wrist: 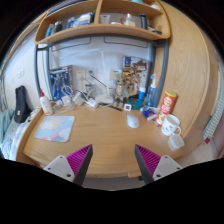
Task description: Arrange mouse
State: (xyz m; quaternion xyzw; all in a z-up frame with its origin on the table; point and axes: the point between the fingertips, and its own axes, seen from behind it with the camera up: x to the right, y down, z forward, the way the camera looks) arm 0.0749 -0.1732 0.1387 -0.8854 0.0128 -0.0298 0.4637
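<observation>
A small white mouse (133, 121) lies on the wooden desk (100, 135), well beyond my fingers and a little to the right. A pale patterned mouse mat (56, 127) lies on the desk's left part, apart from the mouse. My gripper (112, 160) hangs over the desk's near edge. Its two fingers with magenta pads (76, 160) stand wide apart, and nothing is between them.
A white mug (171, 124) and a second cup (176, 142) stand at the desk's right. An orange can (166, 104) stands behind them. Bottles, cables and small items crowd the back. A wooden shelf (100, 30) hangs above. A black object (22, 103) stands at the far left.
</observation>
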